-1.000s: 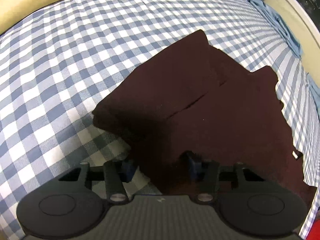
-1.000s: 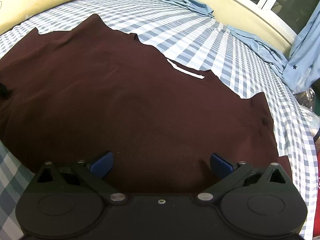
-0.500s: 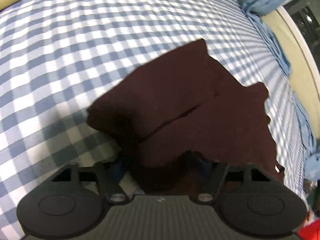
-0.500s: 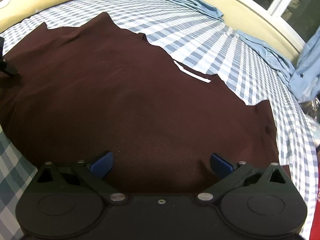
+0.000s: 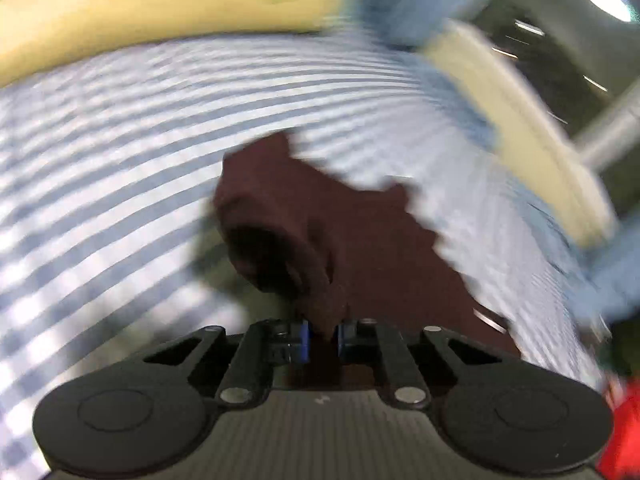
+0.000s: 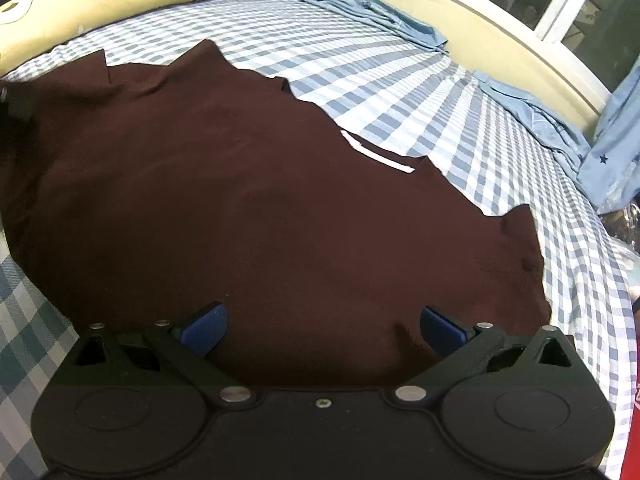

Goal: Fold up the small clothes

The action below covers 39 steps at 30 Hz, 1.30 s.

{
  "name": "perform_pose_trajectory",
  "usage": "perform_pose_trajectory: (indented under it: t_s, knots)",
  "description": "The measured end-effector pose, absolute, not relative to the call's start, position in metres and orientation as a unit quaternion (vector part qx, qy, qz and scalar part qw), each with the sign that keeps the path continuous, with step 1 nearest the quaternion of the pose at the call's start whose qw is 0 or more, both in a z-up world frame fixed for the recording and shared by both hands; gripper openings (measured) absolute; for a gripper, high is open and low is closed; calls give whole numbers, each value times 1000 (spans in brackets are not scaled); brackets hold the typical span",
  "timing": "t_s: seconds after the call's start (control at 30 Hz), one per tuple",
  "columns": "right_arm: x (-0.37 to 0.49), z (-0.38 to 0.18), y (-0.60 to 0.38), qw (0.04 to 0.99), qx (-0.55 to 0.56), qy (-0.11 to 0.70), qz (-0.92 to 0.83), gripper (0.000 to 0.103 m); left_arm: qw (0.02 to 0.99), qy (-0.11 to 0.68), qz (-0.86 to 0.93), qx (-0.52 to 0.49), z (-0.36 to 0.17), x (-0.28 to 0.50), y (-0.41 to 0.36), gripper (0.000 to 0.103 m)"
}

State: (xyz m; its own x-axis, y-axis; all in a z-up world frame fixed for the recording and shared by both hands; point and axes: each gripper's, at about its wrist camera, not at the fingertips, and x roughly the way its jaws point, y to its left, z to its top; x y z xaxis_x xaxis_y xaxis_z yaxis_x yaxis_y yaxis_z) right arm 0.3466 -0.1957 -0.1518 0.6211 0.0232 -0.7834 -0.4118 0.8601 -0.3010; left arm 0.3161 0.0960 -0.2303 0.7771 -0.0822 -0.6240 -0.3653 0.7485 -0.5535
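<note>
We had the dark maroon T-shirt [image 6: 248,200] spread flat across the blue-and-white checked bedsheet [image 6: 400,80], its white neck label [image 6: 376,152] on the far edge, so the shirt's long axis ran across the right wrist view from sleeve to sleeve. The left gripper [image 5: 322,334] had just been closing, and in its own view the blue pads were clenched on a bunched fold of the shirt's cloth, at the sleeve end; from there the fabric rose in a hollow roll and trailed off ahead and to the right. That view was badly smeared, so we could not tell exactly which edge was pinched. The right gripper [image 6: 322,324] hung over the near hem with its jaws spread wide and nothing between them, the cloth lying just beneath and ahead of the pads.

What mattered to us for the next move was that the held end lay at the far left of the right wrist view, while the bulk of the shirt stretched away from it towards the right gripper. We judged the fold should carry that end inward along the long axis, and that the left hand was the nearer one to do it. The avocado-print pillow [image 6: 100,4] and the rumpled blue cloth [image 6: 360,4] sat well beyond the shirt.
</note>
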Motion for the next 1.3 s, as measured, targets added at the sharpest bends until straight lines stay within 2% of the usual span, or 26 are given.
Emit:
perform_pose_trajectory:
  t_s: [0.17,0.27,0.5,0.83,0.9,1.0,1.07,1.23,1.3]
  knots:
    - [338,-144,-219,883,-207,409,105,103,922,314,-14,-225,-183,329,27,11]
    - [332,-139,-237,888,-200,405,87,102,920,322,-62,-214,-176,336,-9,10]
    - [314,-137,-296,894,-180,410,22,103,891,403,-137,-158,-212,332,-77,10]
    - [338,-113,-341,900,-103,422,45,103,881,435,-148,-116,-223,328,-75,13]
    - [348,-104,-343,903,-81,418,55,103,881,436,-150,-103,-221,335,-80,18]
    - [366,-93,-344,899,-34,428,91,103,878,440,-162,-96,-218,332,-86,38]
    - [381,-92,-344,885,8,448,125,103,880,437,-163,-89,-215,326,-88,61]
    - [407,-90,-335,859,83,474,175,103,902,403,-148,-48,-203,307,-85,84]
    - [417,-91,-334,851,122,480,175,103,907,397,-136,-28,-203,301,-82,88]
